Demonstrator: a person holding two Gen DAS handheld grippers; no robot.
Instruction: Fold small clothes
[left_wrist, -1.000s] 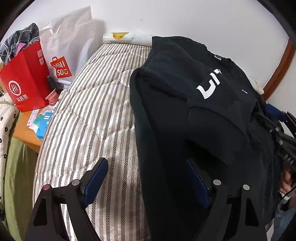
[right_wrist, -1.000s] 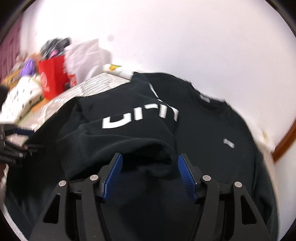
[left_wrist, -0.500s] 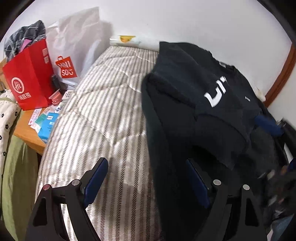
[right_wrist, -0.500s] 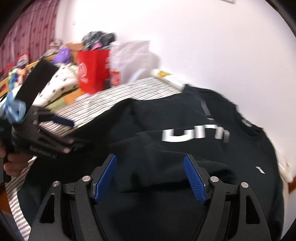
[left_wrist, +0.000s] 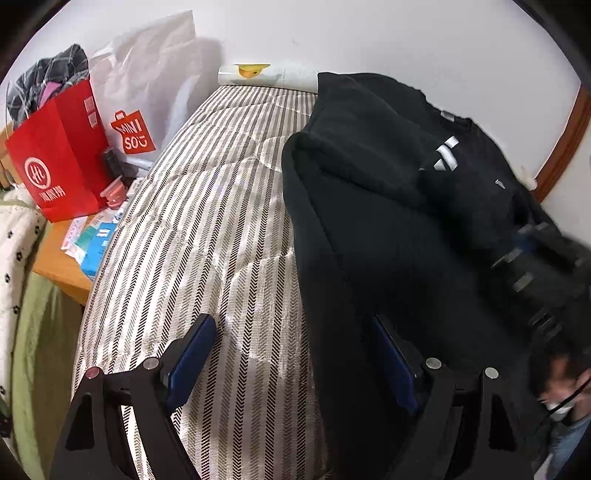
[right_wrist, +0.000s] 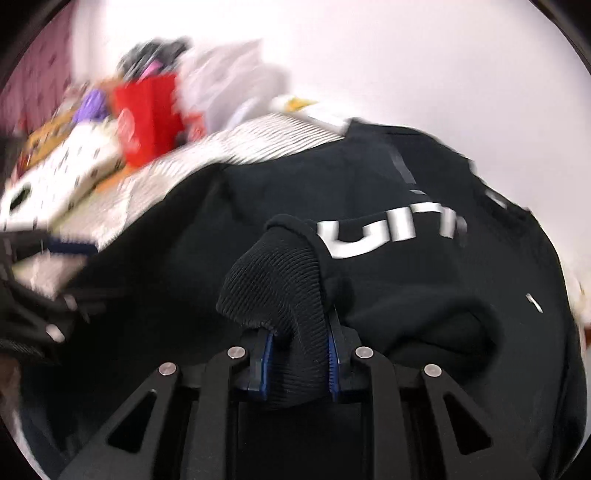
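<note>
Black sweatshirt on striped mattress; we pinch one ribbed cuff.

Our right gripper (right_wrist: 297, 354) is clamped on the ribbed cuff (right_wrist: 273, 288); our left gripper (left_wrist: 291, 358) is spread wide, straddling the sweatshirt (left_wrist: 373, 221) side edge. The mattress (left_wrist: 207, 229) lies bare leftward; a red bag (left_wrist: 59, 155) borders its far-left edge.

The black knit sweatshirt (left_wrist: 388, 221) carries white block lettering (right_wrist: 388, 232) across its front, and its ribbed cuff (right_wrist: 280, 291) is the same black. Under it, the quilted bed cover (left_wrist: 207, 236) is cream with dark herringbone stripes. The glossy red paper bag (left_wrist: 59, 155) bears a white round logo; the white plastic shopping bag (left_wrist: 147, 85) has a red logo patch. Both black grippers have blue pads (left_wrist: 190, 354). The desk (left_wrist: 59, 266) is orange wood.
</note>
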